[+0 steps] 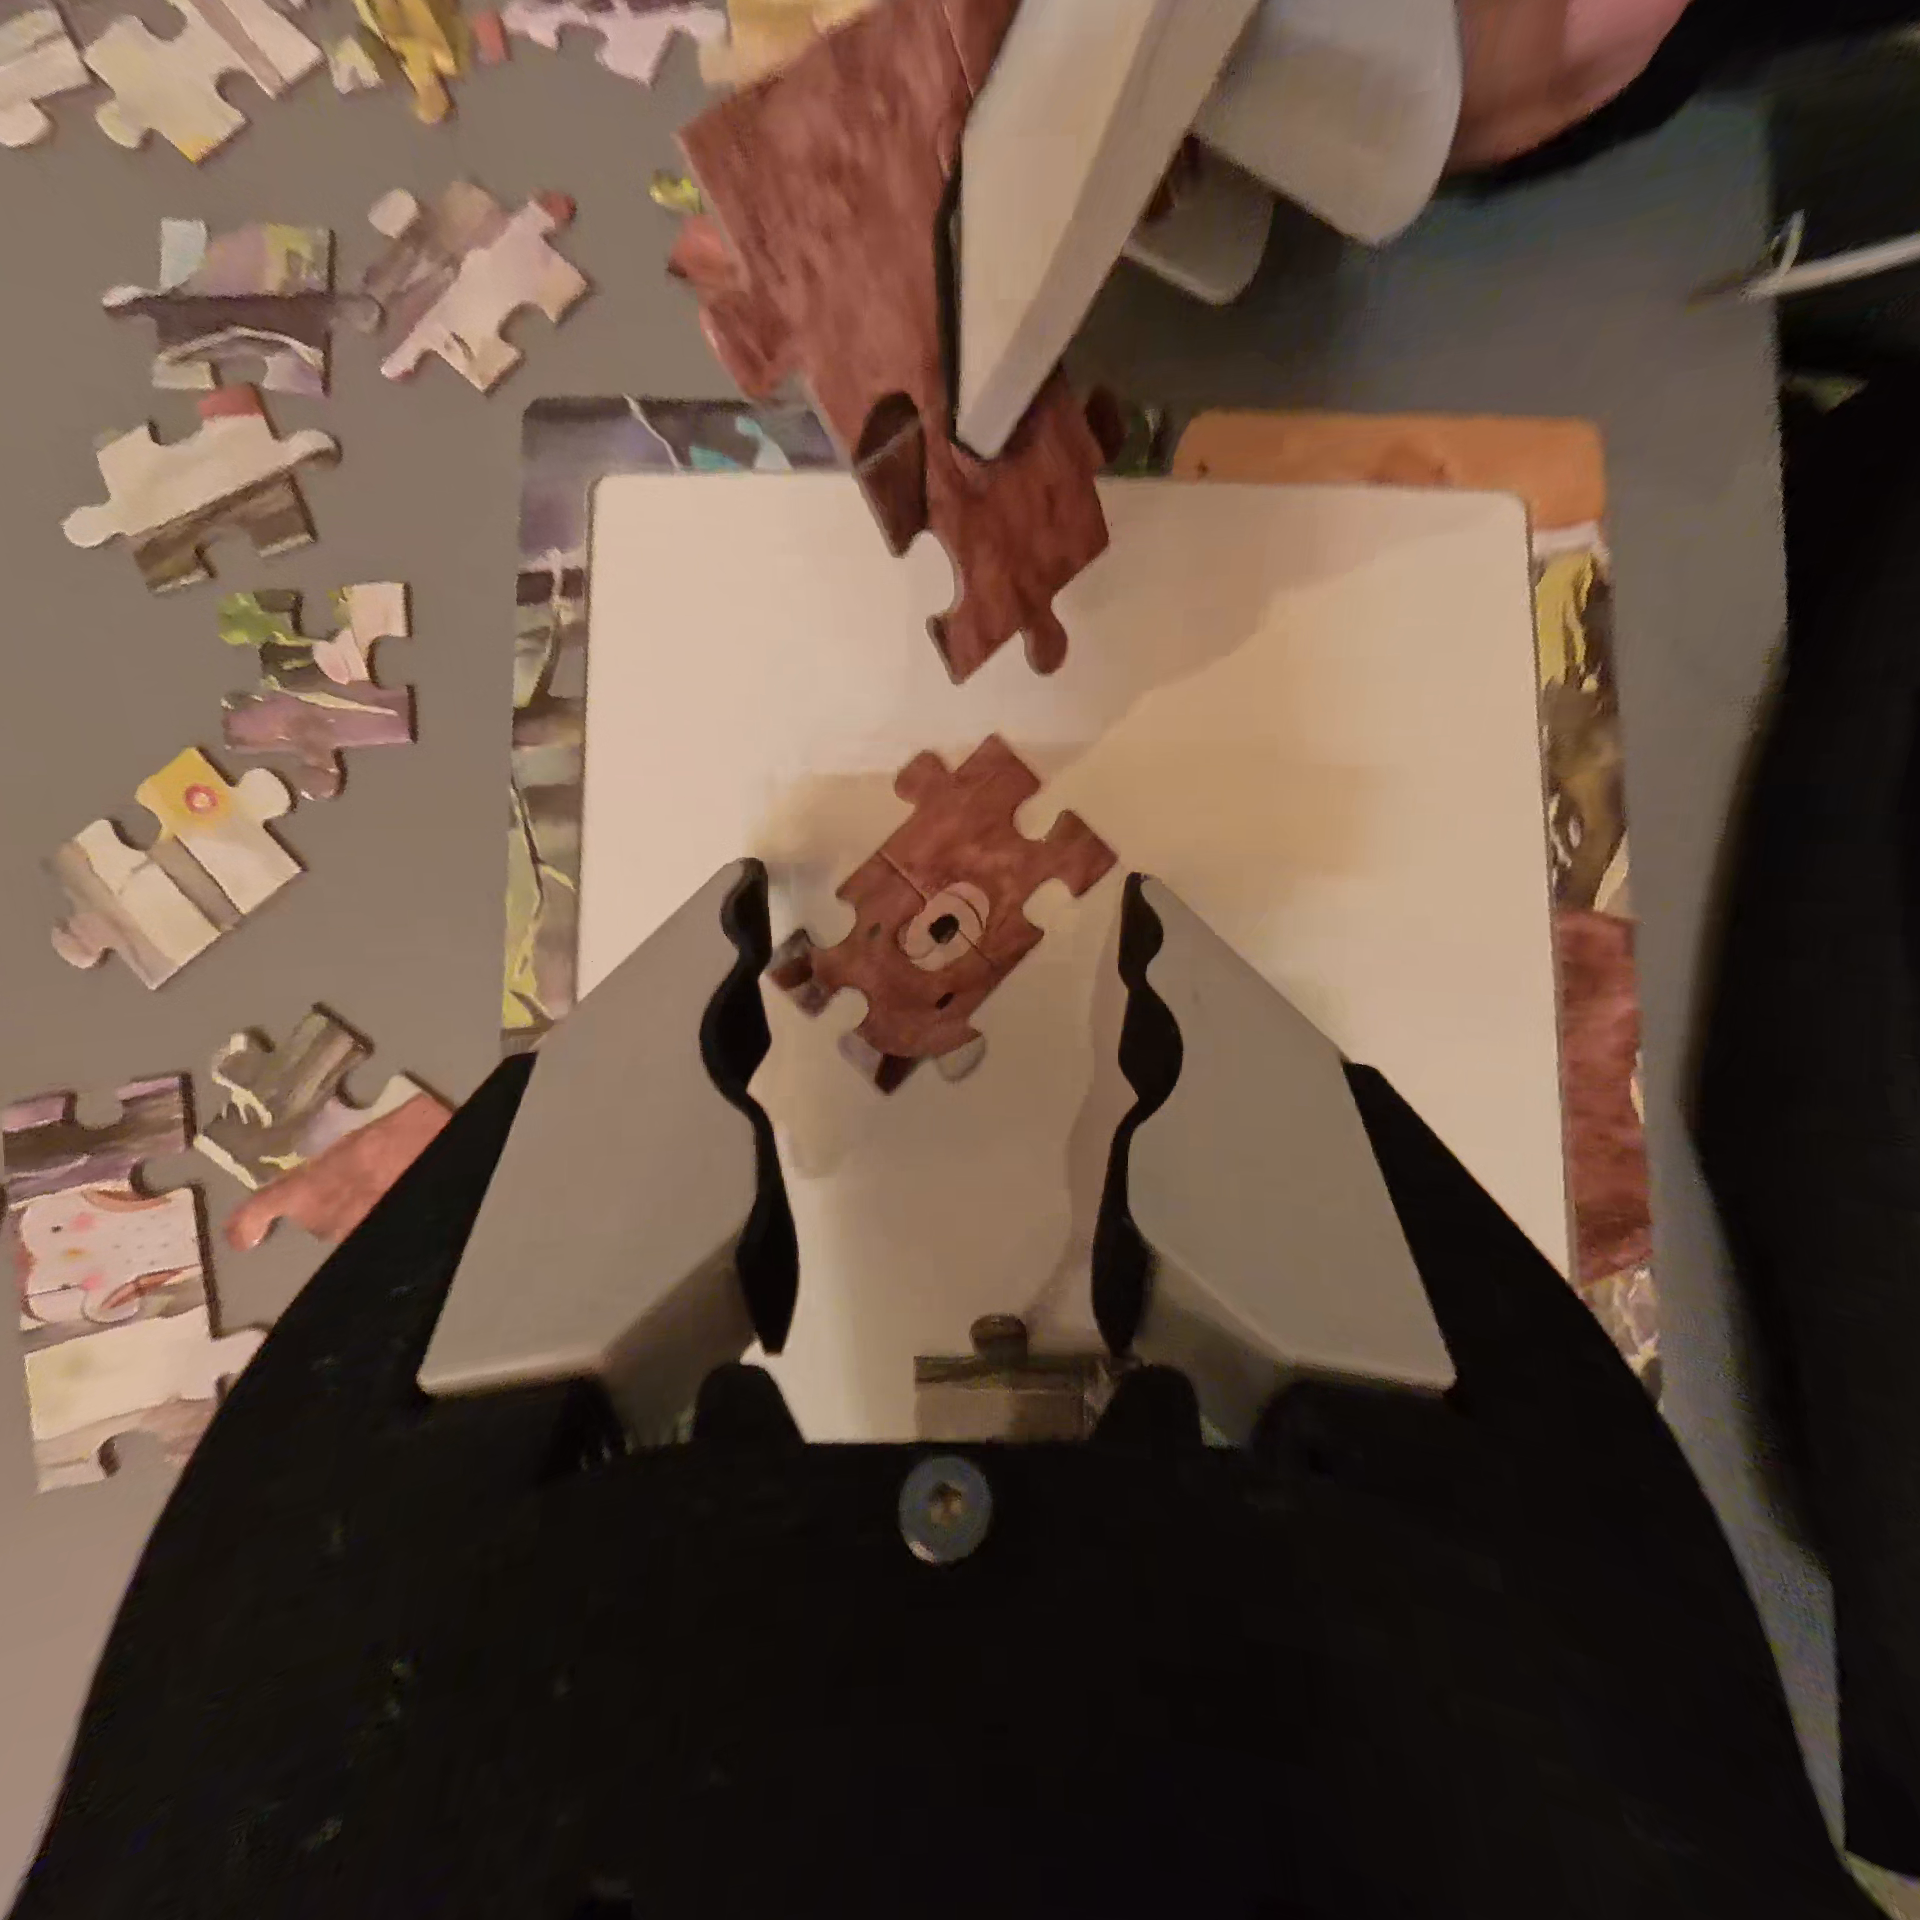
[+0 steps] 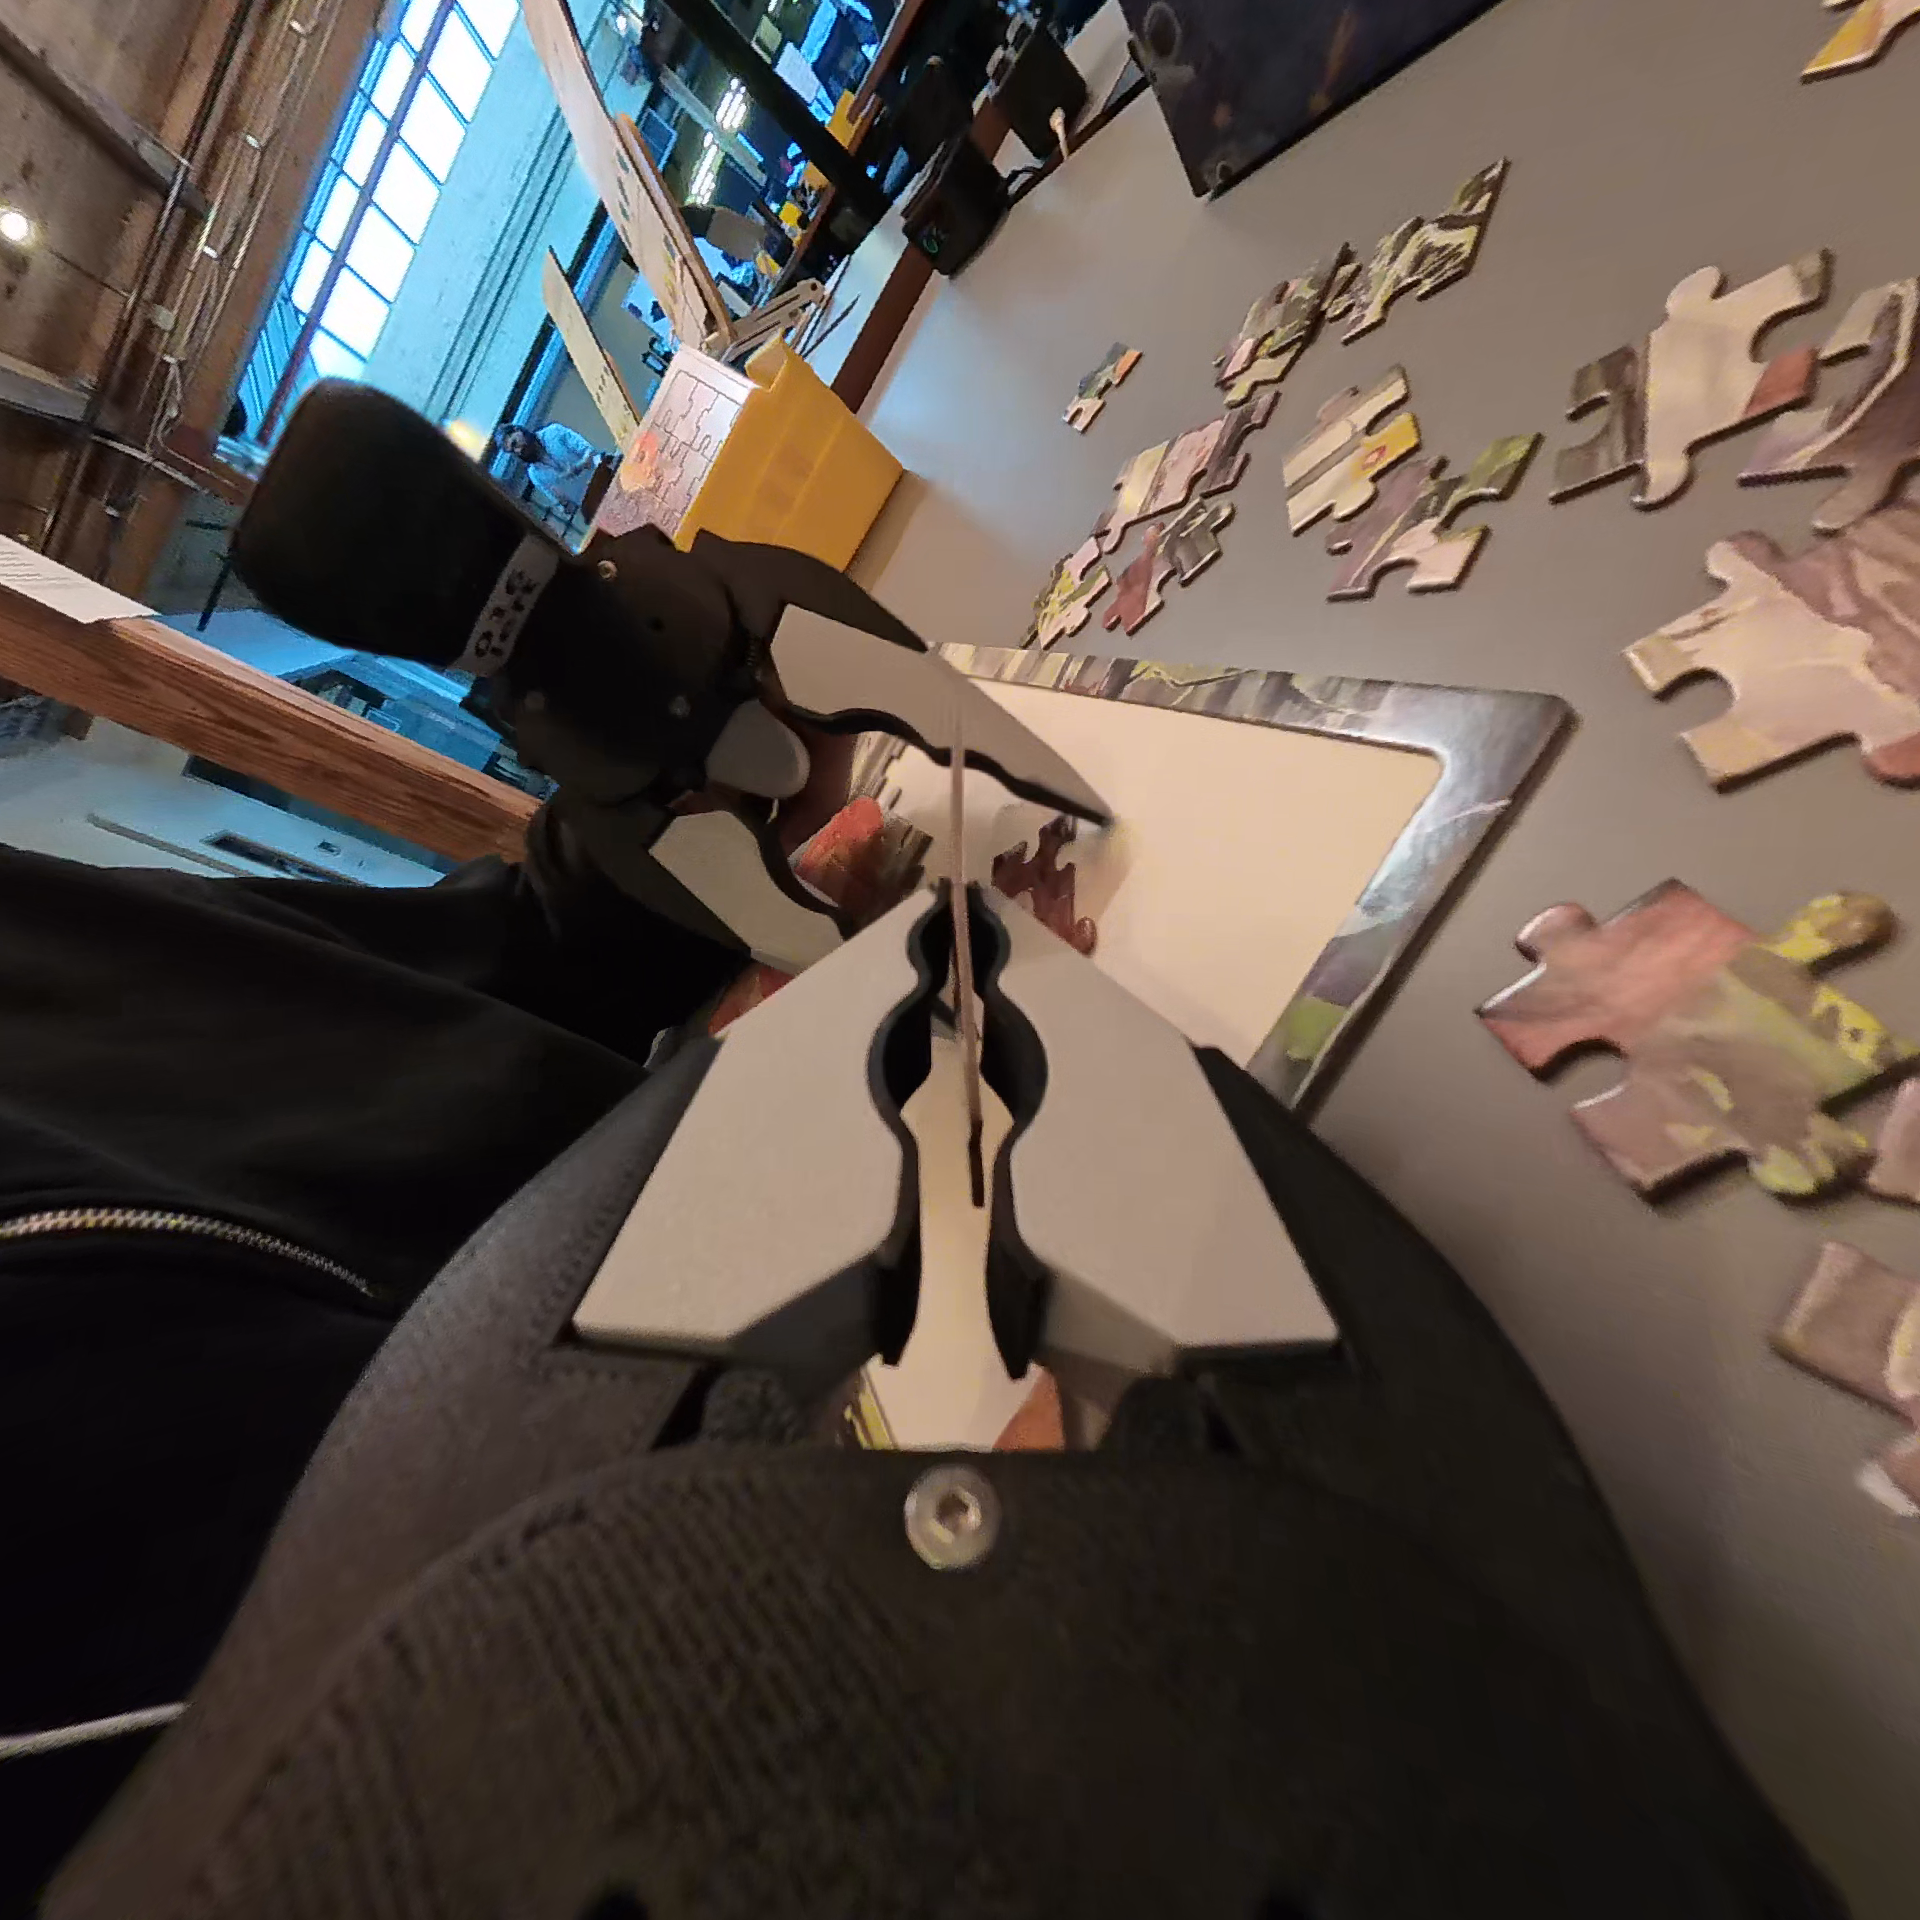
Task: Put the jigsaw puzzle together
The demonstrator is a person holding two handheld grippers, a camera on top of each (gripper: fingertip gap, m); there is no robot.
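A white puzzle tray [image 1: 1299, 727] with a picture border lies on the grey table. A small joined group of brown pieces [image 1: 956, 914] lies in it. My left gripper [image 1: 940, 888] is open and empty, its fingertips on either side of that group, just above it. My right gripper [image 1: 987, 416] comes in from the top, shut on a larger joined slab of brown pieces [image 1: 883, 312] that hangs tilted above the tray. In the right wrist view, my right gripper [image 2: 958, 909] clamps that slab edge-on [image 2: 971, 1039], close to the left gripper's finger [image 2: 935, 717] and the brown group [image 2: 1049, 883].
Several loose pieces [image 1: 208, 488] lie on the table left of the tray; they also show in the right wrist view [image 2: 1704, 1039]. One grey piece [image 1: 997, 1382] sits at the tray's near edge. A yellow box [image 2: 790, 457] stands at the table's far end. A dark sleeve [image 1: 1818, 935] runs along the right.
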